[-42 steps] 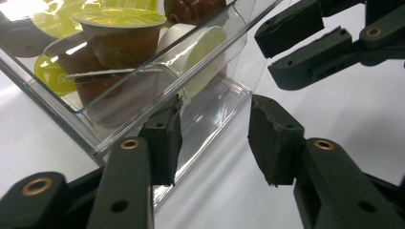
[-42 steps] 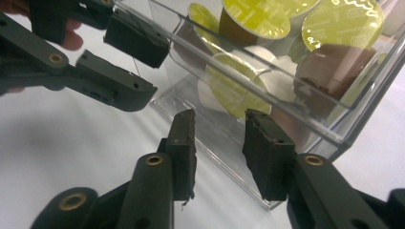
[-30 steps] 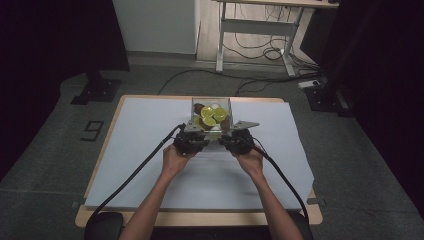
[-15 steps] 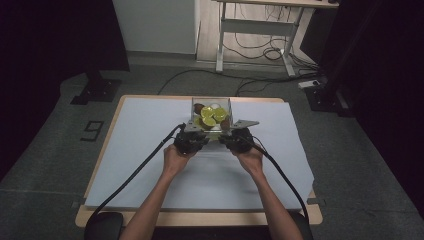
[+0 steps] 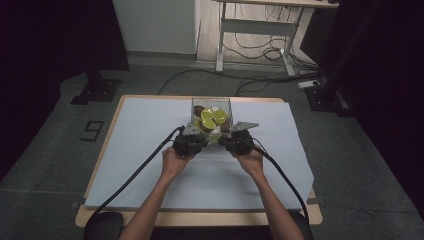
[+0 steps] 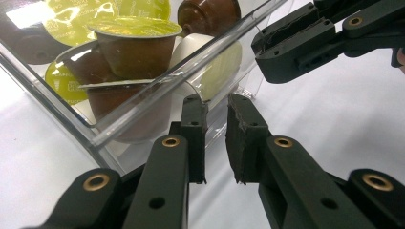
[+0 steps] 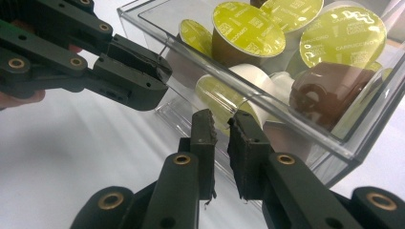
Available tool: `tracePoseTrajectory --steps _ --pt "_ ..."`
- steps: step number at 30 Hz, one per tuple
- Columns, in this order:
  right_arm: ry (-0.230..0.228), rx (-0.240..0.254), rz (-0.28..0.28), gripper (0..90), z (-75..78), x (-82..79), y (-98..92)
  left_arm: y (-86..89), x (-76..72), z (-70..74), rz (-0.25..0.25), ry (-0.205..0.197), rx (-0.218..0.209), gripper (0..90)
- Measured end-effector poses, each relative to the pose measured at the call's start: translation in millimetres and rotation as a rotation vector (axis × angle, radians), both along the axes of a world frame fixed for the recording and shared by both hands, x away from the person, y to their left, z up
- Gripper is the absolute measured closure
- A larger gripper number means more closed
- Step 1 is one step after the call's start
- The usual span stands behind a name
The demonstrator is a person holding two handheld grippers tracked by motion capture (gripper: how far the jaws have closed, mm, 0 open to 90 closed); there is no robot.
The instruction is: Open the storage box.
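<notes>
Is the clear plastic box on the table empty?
No: in the right gripper view the clear plastic box holds coffee capsules, several with yellow-green foil lids, one brown and at least one cream-white.

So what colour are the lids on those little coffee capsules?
Yellow-green foil lids, seen best in the right gripper view.
</notes>
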State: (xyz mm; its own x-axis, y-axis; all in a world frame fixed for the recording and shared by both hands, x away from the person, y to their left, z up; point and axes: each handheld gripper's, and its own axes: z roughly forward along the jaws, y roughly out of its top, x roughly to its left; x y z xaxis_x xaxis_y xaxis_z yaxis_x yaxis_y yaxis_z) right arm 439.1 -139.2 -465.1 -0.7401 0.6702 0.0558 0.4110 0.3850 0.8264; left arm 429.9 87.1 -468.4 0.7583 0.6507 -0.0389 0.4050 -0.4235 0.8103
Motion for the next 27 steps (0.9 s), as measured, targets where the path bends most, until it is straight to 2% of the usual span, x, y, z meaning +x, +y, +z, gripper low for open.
tracePoseTrajectory --steps 12,17,27 --pt "-0.032 -0.052 0.012 79.4 1.8 -13.0 2.1 -0.5 -10.0 0.7 -0.011 -0.009 0.016 77.7" --pt "-0.030 -0.037 0.014 79.5 0.6 -16.9 0.8 -0.9 -14.7 1.0 -0.015 -0.009 0.021 77.8" --pt "-0.035 -0.038 0.018 79.5 0.4 -26.4 0.3 -1.1 -23.7 1.2 -0.016 -0.007 0.021 78.2"
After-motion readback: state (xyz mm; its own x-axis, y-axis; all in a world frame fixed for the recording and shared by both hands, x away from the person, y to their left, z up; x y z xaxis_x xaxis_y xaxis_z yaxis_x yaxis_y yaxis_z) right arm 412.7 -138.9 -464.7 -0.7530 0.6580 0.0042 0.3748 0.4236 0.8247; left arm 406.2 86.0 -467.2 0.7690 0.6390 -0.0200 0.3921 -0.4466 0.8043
